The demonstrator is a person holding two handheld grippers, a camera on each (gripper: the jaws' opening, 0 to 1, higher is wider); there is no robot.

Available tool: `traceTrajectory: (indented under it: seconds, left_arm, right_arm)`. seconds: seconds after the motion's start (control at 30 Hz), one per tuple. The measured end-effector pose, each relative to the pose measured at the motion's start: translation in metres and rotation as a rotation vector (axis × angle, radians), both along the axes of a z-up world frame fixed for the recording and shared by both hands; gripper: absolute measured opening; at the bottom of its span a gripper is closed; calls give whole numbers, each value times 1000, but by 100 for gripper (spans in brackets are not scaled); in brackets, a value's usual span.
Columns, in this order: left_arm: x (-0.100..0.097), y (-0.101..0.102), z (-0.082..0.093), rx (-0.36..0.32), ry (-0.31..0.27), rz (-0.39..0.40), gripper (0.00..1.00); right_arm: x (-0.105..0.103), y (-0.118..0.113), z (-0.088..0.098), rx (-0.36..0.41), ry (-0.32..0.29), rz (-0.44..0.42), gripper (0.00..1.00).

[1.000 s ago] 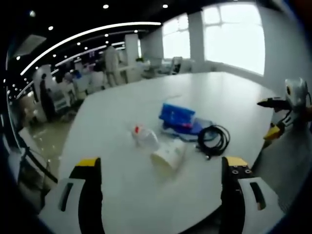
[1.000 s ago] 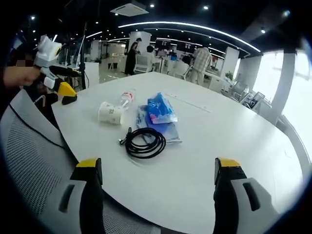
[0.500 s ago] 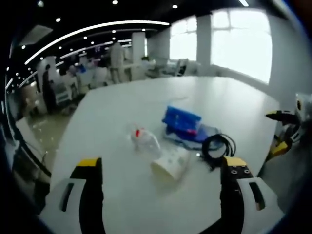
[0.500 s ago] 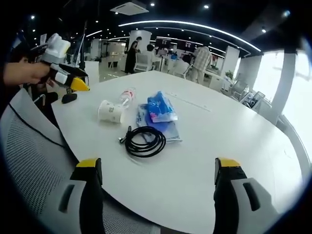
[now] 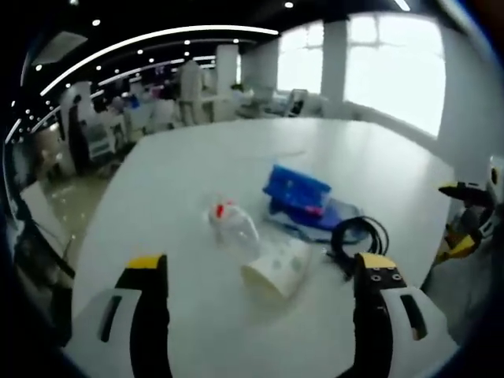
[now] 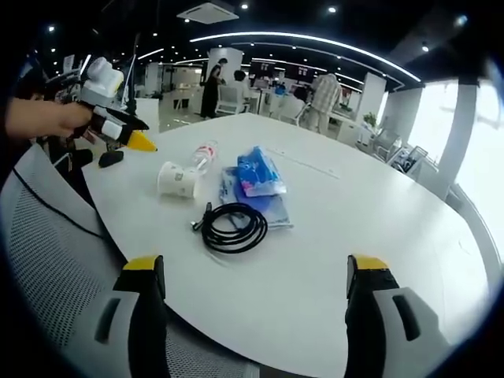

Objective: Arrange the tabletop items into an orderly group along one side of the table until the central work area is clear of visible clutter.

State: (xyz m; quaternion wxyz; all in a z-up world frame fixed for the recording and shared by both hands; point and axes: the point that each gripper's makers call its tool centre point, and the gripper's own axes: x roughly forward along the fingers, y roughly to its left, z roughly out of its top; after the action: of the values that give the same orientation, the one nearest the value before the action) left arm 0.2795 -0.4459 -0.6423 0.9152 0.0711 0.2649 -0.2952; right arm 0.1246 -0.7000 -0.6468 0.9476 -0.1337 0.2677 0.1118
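A large open office with ceiling light strips, bright windows and people standing far back surrounds a big white desk [image 6: 370, 236]. The left claw [image 5: 256, 272] hovers low over the near edge of the desk with its jaws spread wide and nothing between them; just ahead of it lies a white paper cup [image 5: 277, 268] on its side, and touching or nearly touching that, a clear plastic bottle [image 5: 231, 223] with a red cap, also lying down. Beyond and to the side sit a blue packet [image 5: 297, 189] resting on a flat plastic sleeve [image 5: 335, 216], and a coiled black cable [image 5: 358, 236] next to them. The right claw [image 6: 256, 268] hangs above the desk's edge on another side, jaws likewise wide apart and empty, with the cable [image 6: 233, 228] nearest to it, then the sleeve [image 6: 264, 209] and packet [image 6: 258, 175], then the cup [image 6: 179, 180] and bottle [image 6: 205, 157]. In the right gripper view the left claw [image 6: 130, 135] appears held by a hand [image 6: 39, 118] above the far rim, close to the cup; a small dark object [image 6: 110, 157] lies near that rim, too small to identify. A mesh chair back [image 6: 47, 252] stands beside the desk. As for progress, I judge the tidying barely begun: the items lie in a loose cluster well inside the surface, none lined up along a side, and nothing is gripped.
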Motion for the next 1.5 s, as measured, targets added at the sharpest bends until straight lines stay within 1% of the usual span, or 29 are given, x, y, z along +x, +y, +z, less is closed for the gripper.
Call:
traceTrajectory:
  seconds: [0.17, 0.3, 0.57, 0.73, 0.83, 0.93, 1.1, 1.27, 1.5]
  left_arm:
    - [6, -1, -6, 1, 11, 10, 93]
    - [11, -1, -7, 16, 3, 21, 92]
    - [19, -5, -17, 6, 42, 33, 89]
    - [26, -8, -24, 8, 56, 37, 87]
    - [31, -9, -28, 0, 79, 46, 87]
    - [34, -9, -31, 2, 86, 52, 85]
    - [39, -7, -37, -29, 118, 86, 83]
    - [44, -8, -47, -59, 168, 109, 80]
    - [50, -11, -49, -78, 186, 122, 78]
  right_arm:
    - [0, 0, 0, 0, -1, 1, 96]
    - [0, 0, 1, 1, -3, -1, 96]
    - [0, -1, 1, 3, -3, -8, 95]
    - [0, -1, 0, 2, -1, -11, 95]
    - [1, -2, 0, 3, 1, -13, 95]
    - [1, -2, 0, 2, 1, -14, 95]
    - [0, -2, -2, 1, 7, -13, 94]
    - [0, -2, -2, 0, 9, -17, 94]
    - [0, -5, -1, 3, 7, -31, 94]
